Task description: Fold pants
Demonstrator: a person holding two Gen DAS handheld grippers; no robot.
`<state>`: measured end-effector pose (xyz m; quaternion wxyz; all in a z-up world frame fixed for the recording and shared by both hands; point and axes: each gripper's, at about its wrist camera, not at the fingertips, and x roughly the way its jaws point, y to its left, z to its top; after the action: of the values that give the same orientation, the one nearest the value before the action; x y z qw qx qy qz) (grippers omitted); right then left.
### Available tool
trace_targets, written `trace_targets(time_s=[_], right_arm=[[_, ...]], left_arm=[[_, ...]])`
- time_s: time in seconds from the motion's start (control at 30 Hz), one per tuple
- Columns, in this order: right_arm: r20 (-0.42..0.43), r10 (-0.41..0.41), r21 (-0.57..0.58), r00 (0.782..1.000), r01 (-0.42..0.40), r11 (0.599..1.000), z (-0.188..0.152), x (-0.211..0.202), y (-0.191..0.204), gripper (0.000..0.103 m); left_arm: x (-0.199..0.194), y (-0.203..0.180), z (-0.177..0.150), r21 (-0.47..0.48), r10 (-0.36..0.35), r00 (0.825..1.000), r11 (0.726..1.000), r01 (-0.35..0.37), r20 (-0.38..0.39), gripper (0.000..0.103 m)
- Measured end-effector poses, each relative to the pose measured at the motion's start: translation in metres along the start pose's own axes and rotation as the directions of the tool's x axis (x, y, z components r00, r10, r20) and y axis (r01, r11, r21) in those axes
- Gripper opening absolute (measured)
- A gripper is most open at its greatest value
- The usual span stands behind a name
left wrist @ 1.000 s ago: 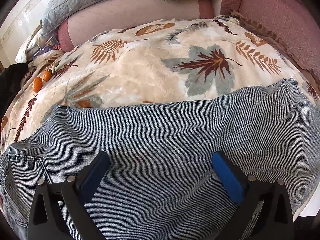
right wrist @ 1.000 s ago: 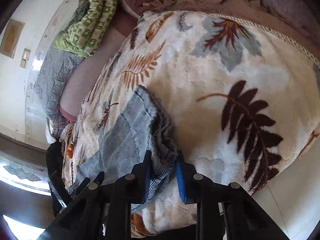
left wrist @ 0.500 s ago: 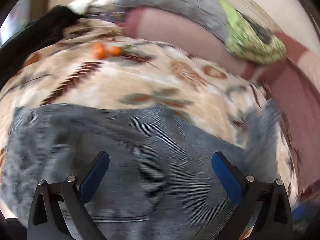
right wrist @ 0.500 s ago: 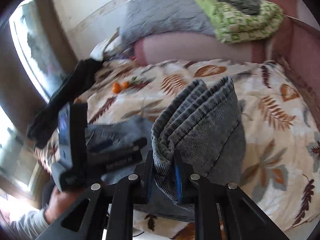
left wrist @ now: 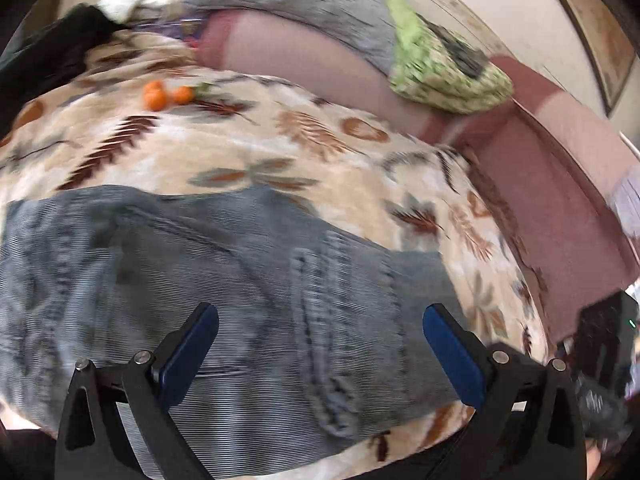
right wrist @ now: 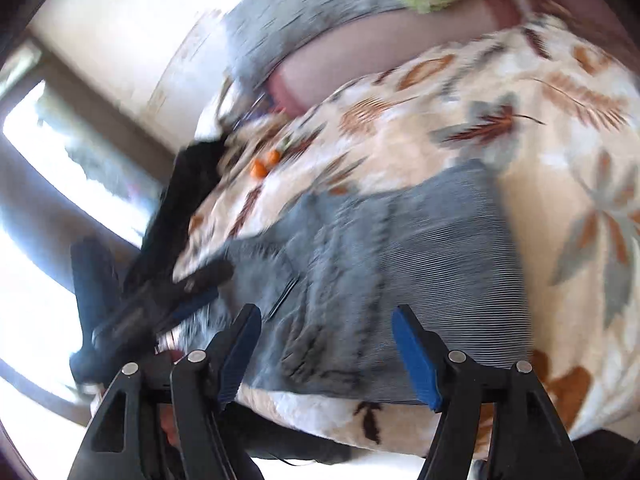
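Presently, pants: one pair of grey-blue pants (left wrist: 248,304), folded, lying on the leaf-print blanket (left wrist: 280,148).
Oranges: two small oranges (left wrist: 166,95) beyond the pants.
Left gripper (left wrist: 320,344): jaws spread wide, empty, hovering over the fold.
Right gripper (right wrist: 326,346): jaws spread, empty, above the pants.
Change: right gripper clamped a lifted bundle half a second ago; now released, pants laid down.

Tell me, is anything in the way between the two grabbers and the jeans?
Nothing visible is. The left gripper has its jaws wide open with only the jeans between and below them. The right gripper is open over the same jeans too. The little oranges sit far back on the leaf-print blanket, off the jeans.
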<state>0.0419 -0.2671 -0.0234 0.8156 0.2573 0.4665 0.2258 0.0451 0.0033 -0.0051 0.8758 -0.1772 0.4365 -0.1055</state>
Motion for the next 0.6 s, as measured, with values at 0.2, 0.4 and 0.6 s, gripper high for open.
trace_targets(time_s=[0.2, 0.4, 0.6], right_arm=[[-0.035, 0.151, 0.29, 0.988, -0.135, 0.948, -0.005, 0.021, -0.079, 0.075], [-0.033, 0.19, 0.256, 0.981, -0.175, 0.951, -0.003, 0.026, -0.085, 0.081], [-0.036, 0.192, 0.236, 0.981, -0.178, 0.955, -0.006, 0.027, -0.071, 0.085]], left_arm=[[0.041, 0.009, -0.018, -0.106, -0.073, 0.98, 0.993, 0.053, -0.188, 0.1], [-0.006, 0.004, 0.003, -0.209, -0.2, 0.976, 0.962, 0.178, -0.089, 0.1], [0.009, -0.014, -0.018, -0.3, -0.302, 0.932, 0.925, 0.235, -0.2, 0.1]])
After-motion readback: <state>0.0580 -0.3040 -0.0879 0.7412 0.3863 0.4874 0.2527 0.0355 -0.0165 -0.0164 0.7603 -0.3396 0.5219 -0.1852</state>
